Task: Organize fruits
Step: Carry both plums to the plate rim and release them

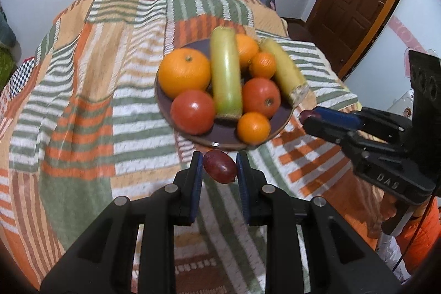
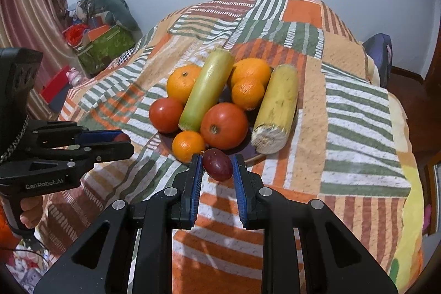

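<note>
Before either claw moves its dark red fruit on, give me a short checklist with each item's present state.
1. Left claw shut on its dark red fruit: ok.
2. Right claw shut on the second dark red fruit: ok.
3. Both fruits lifted off the bedspread: cannot tell.
4. Free room on the plate: not ok, crowded.
5. Yellow cob fully on the plate: not ok, it overhangs the rim.

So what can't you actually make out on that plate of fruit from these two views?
- Plate: mostly hidden under produce, both views.
- Back orange: partly behind the green stalk, right wrist view.
- Plate's near rim: blocked by the right gripper and its grape, right wrist view.
</note>
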Tool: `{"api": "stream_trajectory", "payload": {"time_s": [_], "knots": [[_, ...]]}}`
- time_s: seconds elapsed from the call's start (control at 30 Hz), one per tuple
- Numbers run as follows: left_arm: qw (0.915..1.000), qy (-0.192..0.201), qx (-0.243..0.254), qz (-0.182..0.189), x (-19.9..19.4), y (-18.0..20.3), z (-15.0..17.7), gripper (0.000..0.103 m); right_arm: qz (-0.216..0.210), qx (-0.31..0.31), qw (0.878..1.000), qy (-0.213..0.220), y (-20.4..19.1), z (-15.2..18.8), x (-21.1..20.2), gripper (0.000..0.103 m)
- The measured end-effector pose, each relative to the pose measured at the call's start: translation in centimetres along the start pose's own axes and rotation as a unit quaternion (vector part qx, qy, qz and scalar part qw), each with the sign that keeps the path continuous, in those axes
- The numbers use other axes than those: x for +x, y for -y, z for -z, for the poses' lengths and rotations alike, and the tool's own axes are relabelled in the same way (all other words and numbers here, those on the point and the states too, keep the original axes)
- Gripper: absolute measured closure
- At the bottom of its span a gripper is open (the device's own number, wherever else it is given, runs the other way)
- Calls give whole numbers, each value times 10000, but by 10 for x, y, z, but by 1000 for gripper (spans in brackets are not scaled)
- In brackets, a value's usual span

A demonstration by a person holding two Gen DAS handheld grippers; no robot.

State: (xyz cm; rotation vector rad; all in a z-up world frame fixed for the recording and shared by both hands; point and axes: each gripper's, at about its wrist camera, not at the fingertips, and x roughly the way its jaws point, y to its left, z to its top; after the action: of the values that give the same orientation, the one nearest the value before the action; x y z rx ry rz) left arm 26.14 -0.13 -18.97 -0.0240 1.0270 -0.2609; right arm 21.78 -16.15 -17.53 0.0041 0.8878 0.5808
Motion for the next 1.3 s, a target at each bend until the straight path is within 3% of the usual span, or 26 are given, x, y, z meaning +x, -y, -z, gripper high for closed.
{"api": "stream_trajectory", "payload": {"time_s": [0.33,0.83,1.03,1.13,1.23,1.3], "knots": [[9999,-37,108,36,21,9,-19,79,42,-51,10000,-54,5,-2,13,82],[9999,-42,91,72,36,7,-21,79,87,-89,9998,-154,7,1,31,82],[9999,-15,134,-49,36,9,-20,73,119,-110,9998,-152,7,1,31,82],[9999,-27,117,-46,36,8,-20,72,76,-78,9998,-167,7,0,32,77],[10000,-39,73,-49,36,7,-20,71,95,-39,9998,-155,6,-1,32,64],[10000,-72,47,-51,35,6,-20,68,117,-53,9998,-159,5,0,32,63]]}}
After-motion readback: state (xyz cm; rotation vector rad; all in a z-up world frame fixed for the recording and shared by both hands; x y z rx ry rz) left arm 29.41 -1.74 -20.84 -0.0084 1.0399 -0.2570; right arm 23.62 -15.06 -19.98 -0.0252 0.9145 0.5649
